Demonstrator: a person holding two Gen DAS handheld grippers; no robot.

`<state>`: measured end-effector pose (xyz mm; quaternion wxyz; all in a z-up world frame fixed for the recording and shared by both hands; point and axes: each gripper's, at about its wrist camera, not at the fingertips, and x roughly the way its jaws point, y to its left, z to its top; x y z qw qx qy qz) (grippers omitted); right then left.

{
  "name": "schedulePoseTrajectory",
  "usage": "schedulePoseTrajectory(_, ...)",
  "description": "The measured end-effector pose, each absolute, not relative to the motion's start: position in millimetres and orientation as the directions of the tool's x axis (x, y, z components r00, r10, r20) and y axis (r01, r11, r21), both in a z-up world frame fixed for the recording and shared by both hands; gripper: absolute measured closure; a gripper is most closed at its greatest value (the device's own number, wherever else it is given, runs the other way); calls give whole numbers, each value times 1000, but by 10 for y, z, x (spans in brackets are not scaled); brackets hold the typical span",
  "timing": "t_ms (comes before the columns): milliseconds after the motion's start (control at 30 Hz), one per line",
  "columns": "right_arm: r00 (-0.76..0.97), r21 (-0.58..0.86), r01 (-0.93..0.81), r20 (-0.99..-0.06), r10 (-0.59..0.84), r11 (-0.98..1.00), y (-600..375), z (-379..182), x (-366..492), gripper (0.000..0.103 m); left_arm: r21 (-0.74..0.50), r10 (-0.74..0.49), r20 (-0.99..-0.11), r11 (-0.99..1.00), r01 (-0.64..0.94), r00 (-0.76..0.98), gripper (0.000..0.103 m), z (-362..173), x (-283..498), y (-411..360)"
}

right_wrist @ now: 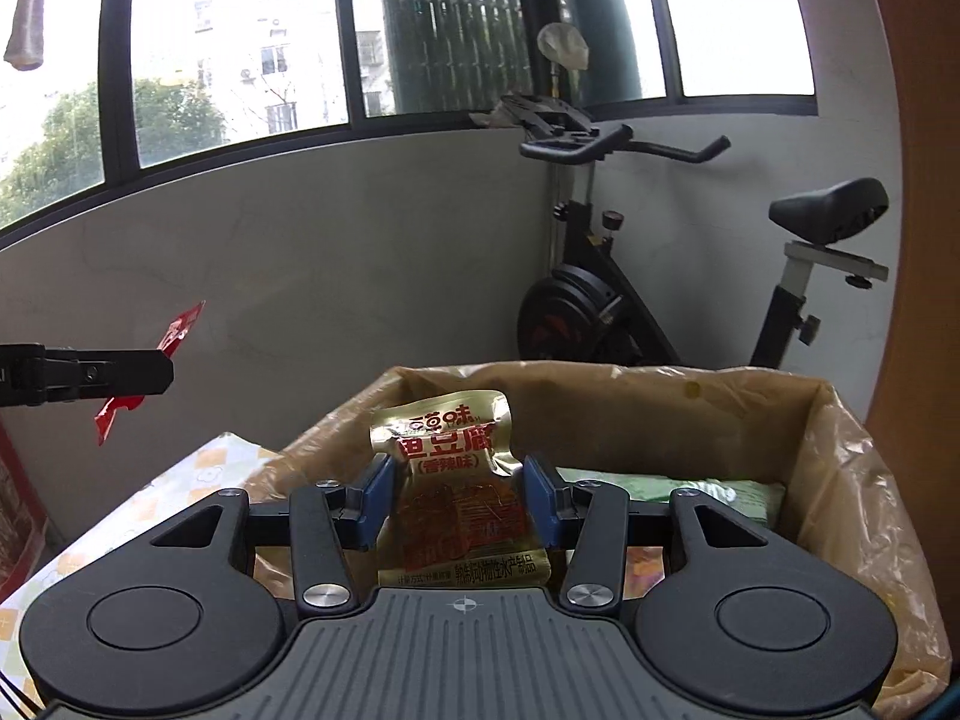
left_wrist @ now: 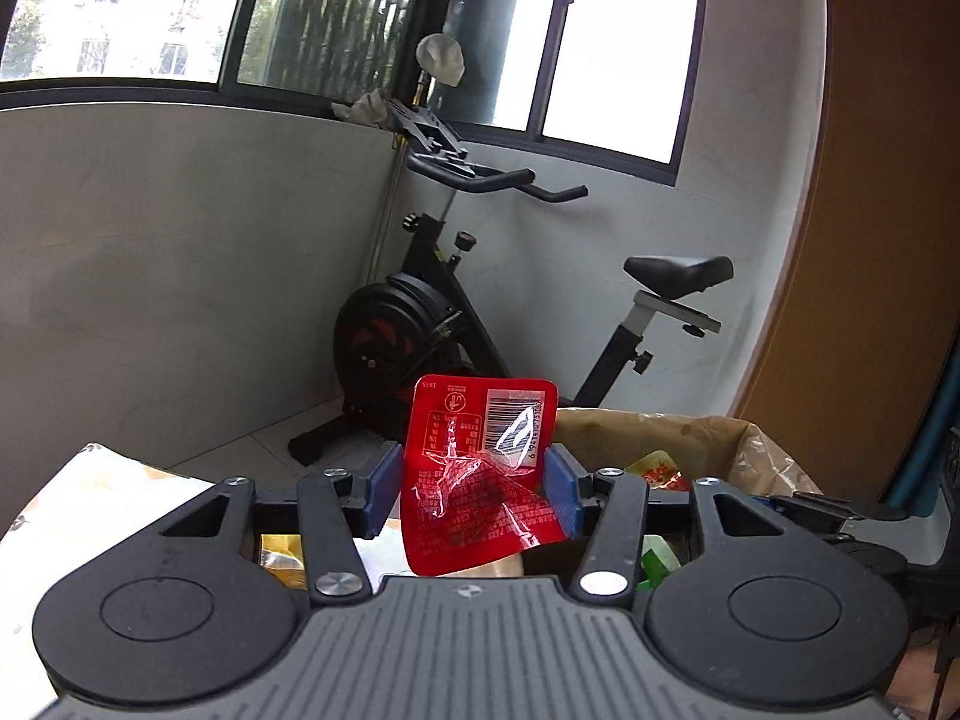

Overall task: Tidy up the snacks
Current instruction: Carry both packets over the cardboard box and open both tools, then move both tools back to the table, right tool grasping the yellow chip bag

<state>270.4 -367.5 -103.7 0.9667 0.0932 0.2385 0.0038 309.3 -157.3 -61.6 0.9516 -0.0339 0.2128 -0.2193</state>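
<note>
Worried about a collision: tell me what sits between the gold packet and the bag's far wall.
Right wrist view: only a green packet lying low in the bag; above it the stretch beyond the gold packet is bare.

Daylight is coming through dark-framed windows [right_wrist: 240, 48] above a grey wall [left_wrist: 180, 252]. An exercise bike [left_wrist: 456, 324] is standing in the corner on a tiled floor [left_wrist: 252, 450].
</note>
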Motion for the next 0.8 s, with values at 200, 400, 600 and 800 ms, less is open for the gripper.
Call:
schedulePoseTrajectory(200, 884, 168, 96, -468, -7, 981, -3934, -1175, 2563, 63, -174, -472, -428, 880, 442, 771, 48, -737, 3323, -1883)
schedulePoseTrajectory(400, 883, 172, 117, -469, -23, 978, -4007, -1207, 2483, 63, -199, -503, -462, 861, 467, 731, 47, -853, 3553, -2127)
schedulePoseTrajectory(600, 879, 178, 144, -475, -44, 973, -4032, -1216, 2446, 60, -155, -509, -472, 852, 501, 720, 26, -896, 3614, -2330)
schedulePoseTrajectory(800, 880, 173, 136, -474, -39, 976, -3942, -1194, 2417, 60, -144, -506, -464, 853, 502, 726, 20, -900, 3590, -2186)
